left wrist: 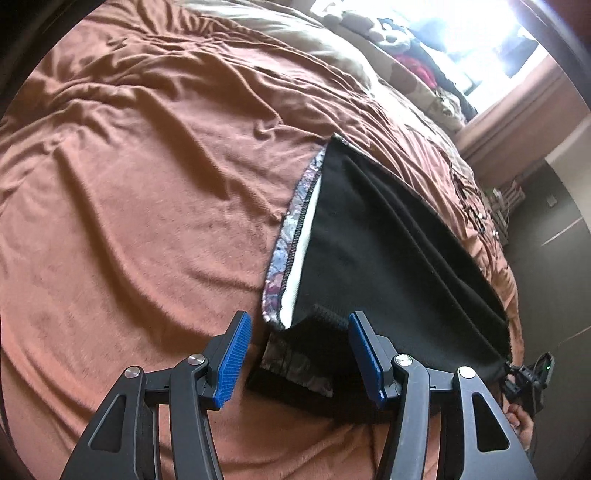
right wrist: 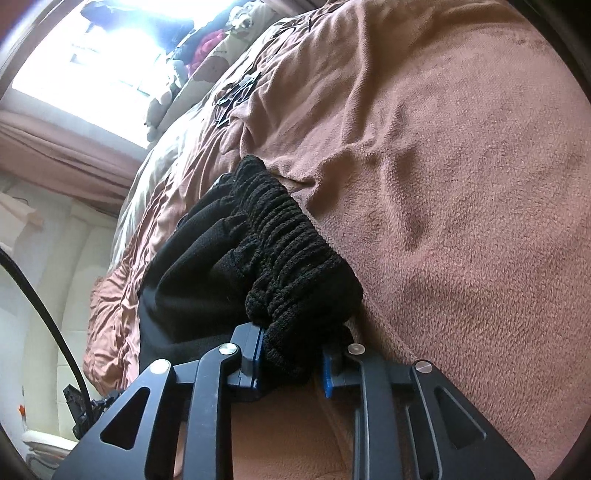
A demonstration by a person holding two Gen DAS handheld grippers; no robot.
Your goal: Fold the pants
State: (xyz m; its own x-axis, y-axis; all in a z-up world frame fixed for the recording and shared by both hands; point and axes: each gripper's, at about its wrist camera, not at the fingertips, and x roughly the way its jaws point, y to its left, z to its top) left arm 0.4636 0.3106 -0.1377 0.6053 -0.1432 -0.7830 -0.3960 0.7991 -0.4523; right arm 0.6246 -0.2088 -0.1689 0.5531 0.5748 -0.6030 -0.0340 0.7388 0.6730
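Black pants (left wrist: 388,251) with a patterned trim (left wrist: 295,221) and a white lining lie on a brown blanket (left wrist: 147,206), reaching to the bed's right edge. My left gripper (left wrist: 301,354) hovers over their near corner. It is open: its blue pads (left wrist: 234,354) stand wide apart and do not press the cloth lying between them. In the right wrist view my right gripper (right wrist: 291,365) is shut on the bunched, ribbed black waistband (right wrist: 291,258) of the pants (right wrist: 192,280), lifting it slightly off the blanket (right wrist: 461,184). The right gripper (left wrist: 528,380) and a hand (left wrist: 517,421) also show at the lower right of the left wrist view.
Pillows (left wrist: 332,48) and a pile of clothes and soft toys (left wrist: 413,62) lie at the head of the bed under a bright window (left wrist: 480,33). Dark floor (left wrist: 546,266) runs along the bed's right edge. A black cable (right wrist: 40,295) crosses in front of a white wall.
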